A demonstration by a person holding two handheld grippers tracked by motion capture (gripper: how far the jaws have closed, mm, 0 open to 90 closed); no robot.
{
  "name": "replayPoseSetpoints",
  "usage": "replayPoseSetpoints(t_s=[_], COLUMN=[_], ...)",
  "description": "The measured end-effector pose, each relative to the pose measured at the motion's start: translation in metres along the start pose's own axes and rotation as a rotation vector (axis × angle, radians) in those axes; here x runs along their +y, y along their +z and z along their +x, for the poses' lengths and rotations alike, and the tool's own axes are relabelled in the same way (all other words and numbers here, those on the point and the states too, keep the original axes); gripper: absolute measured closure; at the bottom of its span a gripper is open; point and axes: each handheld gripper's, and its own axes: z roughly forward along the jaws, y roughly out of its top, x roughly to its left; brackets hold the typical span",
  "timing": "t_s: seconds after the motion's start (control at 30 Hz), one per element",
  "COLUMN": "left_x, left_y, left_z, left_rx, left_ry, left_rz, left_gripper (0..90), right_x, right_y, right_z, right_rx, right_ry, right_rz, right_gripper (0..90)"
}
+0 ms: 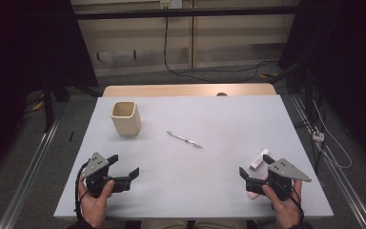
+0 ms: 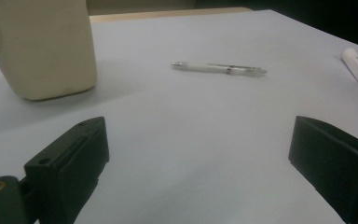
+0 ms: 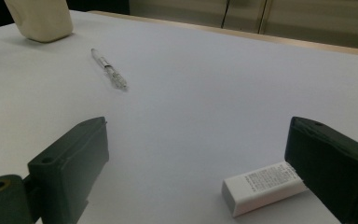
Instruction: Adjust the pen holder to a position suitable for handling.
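In the high view's lower right, the one white eraser (image 1: 259, 159) lies just beside the right gripper (image 1: 250, 179), whose jaws gape with nothing held. The left gripper (image 1: 125, 171), lower left, is likewise spread and bare. One pen (image 1: 184, 140) lies mid-frame and one beige cup (image 1: 126, 118) at upper left.

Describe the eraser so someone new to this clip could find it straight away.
Start at the white table and go to its near right side, where the right tongs stand open. The eraser lies there beside one jaw: a small white block in a printed sleeve, shorter and blockier than the thin pen at mid-table.
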Motion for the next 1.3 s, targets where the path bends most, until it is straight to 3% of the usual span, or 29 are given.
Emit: replayPoseSetpoints(t_s=[0.2,0.33,0.37,0.43,0.6,0.8,0.87,0.97,1.07,1.3], left_x=[0.0,0.001,0.003,0.005,0.013,0.024,0.028,0.037,0.044,0.069], left_y=[0.006,0.009,0.01,0.01,0.012,0.017,0.018,0.022,0.025,0.035], left_z=[0.0,-0.001,0.001,0.001,0.007,0.019,0.022,0.029,0.034,0.059], left_rx=[-0.014,-0.011,-0.005,0.056,0.041,-0.031,-0.023,-0.034,-0.032,0.002], left_ry=[-0.01,0.009,0.019,0.014,0.018,-0.006,0.001,0.013,0.02,-0.024], left_rz=[0.033,0.058,0.061,0.04,0.044,0.043,0.049,0.096,0.094,0.138], left_gripper=[4.7,5.1,5.3,6.2,7.5,8.5,8.2,5.9,6.2,7.1], right_x=[0.0,-0.001,-0.001,-0.001,-0.001,0.0,0.0,0.0,0.0,0.0], right_y=[0.0,0.0,0.001,0.001,0.002,0.002,0.002,0.002,0.003,0.004], right_z=[-0.001,-0.001,-0.002,-0.001,-0.001,0.0,0.0,-0.001,-0.001,0.001], right_rx=[0.009,0.004,0.007,0.01,0.012,0.007,0.005,0.0,-0.002,0.004], right_ry=[0.001,0.005,-0.001,-0.002,-0.003,-0.003,-0.004,-0.003,0.002,-0.005], right_rz=[0.0,0.0,-0.001,0.003,0.003,0.004,0.005,0.008,0.007,0.013], right_gripper=[5.9,5.0,4.9,4.9,4.6,4.5,4.5,4.5,4.5,4.5])
